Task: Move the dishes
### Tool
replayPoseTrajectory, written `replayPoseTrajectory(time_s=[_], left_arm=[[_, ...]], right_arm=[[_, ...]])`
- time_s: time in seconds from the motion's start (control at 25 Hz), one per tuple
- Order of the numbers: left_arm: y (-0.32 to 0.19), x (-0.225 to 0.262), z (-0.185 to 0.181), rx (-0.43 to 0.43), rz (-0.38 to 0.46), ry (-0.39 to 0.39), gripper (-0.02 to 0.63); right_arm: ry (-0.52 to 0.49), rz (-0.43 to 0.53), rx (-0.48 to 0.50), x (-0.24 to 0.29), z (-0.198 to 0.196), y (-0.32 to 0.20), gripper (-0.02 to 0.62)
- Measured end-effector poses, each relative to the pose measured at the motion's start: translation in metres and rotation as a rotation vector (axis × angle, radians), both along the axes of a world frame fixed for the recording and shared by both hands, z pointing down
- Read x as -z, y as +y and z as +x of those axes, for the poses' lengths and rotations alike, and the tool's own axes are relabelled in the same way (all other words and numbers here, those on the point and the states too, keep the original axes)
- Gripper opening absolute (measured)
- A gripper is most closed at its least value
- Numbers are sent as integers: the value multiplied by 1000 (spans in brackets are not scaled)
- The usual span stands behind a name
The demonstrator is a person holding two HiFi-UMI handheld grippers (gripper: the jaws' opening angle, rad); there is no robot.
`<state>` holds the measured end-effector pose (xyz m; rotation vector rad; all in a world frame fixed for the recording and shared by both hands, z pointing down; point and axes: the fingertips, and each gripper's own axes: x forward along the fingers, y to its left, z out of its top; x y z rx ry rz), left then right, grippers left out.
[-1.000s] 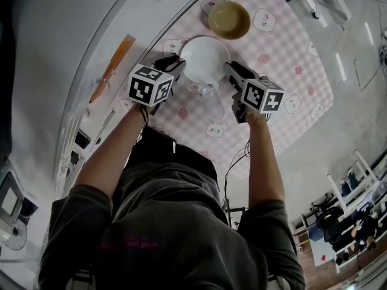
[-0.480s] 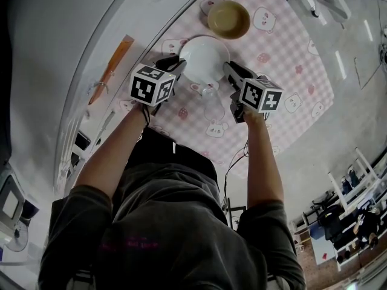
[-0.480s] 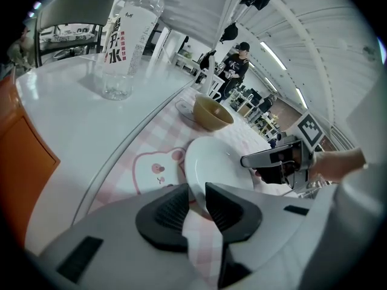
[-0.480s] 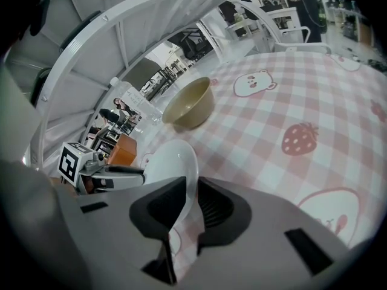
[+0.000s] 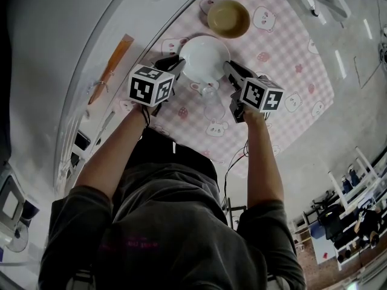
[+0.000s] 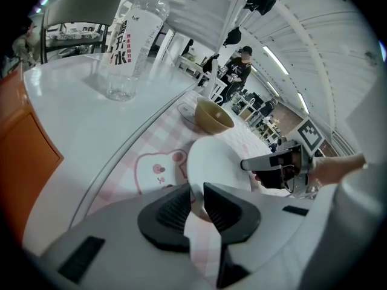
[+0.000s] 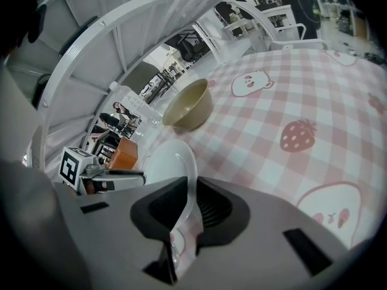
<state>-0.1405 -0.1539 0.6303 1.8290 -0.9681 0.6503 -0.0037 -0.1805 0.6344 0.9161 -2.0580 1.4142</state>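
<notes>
White bowl unmoved; left claw, right claw just closed onto it.

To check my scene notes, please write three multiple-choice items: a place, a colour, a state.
1. The tan bowl stands: A on the checked cloth, B on the bare table, C in a gripper.
2. The cloth's checks are: A blue, B pink, C green.
3. Between the jaws of the right gripper is: A nothing, B a bottle, C the rim of the white dish.
Key: A, it sits on the cloth; B, pink squares show; C, the jaws have just been closing on that rim.
</notes>
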Motion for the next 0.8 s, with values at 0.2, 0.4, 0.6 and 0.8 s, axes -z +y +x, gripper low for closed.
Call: replayPoseTrajectory(time_s=[0.2, 0.4, 0.6, 0.8], left_arm=[[-3, 9, -4, 22, 35, -4, 61], [-4, 19, -11, 49, 61, -7, 61], [-5, 37, -18, 87, 100, -2, 61], [-9, 54, -22, 112, 133, 17, 60]], right_arm=[[-17, 18, -3, 8, -3, -1, 44], [-24, 46, 21, 19, -10, -1, 44], [-34, 81, 38, 36, -17, -5, 44], [-34, 125, 54, 53, -22, -12, 44]])
